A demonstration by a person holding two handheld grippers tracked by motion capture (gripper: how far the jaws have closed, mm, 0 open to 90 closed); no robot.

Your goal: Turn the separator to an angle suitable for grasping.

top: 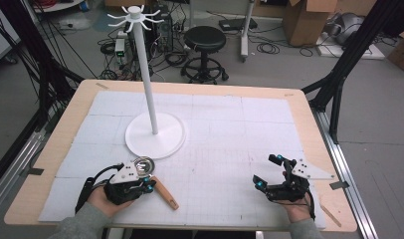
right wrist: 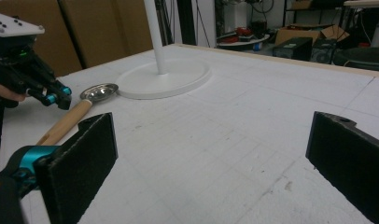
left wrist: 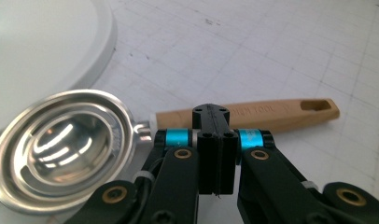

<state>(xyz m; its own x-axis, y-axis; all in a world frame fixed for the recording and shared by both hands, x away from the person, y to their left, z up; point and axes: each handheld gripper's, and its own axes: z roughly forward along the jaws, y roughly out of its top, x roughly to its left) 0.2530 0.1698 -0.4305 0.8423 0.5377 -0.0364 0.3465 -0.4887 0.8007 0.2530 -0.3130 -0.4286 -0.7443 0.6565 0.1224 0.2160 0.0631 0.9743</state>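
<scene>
Careful: your left gripper (left wrist: 215, 140) jaws pressed together, empty, above ladle (left wrist: 66, 149) handle beside stand base (top: 155, 135); right gripper (right wrist: 211, 154) wide, empty. Grab could skid handle.

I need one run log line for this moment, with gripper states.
left gripper: shut, above ladle handle, not gripping | right gripper: open, empty | ladle: flat on mat beside stand base

Left tongs (top: 149, 185) pressed fully together, apparently empty; right tongs (top: 267, 171) gape wide.
</scene>
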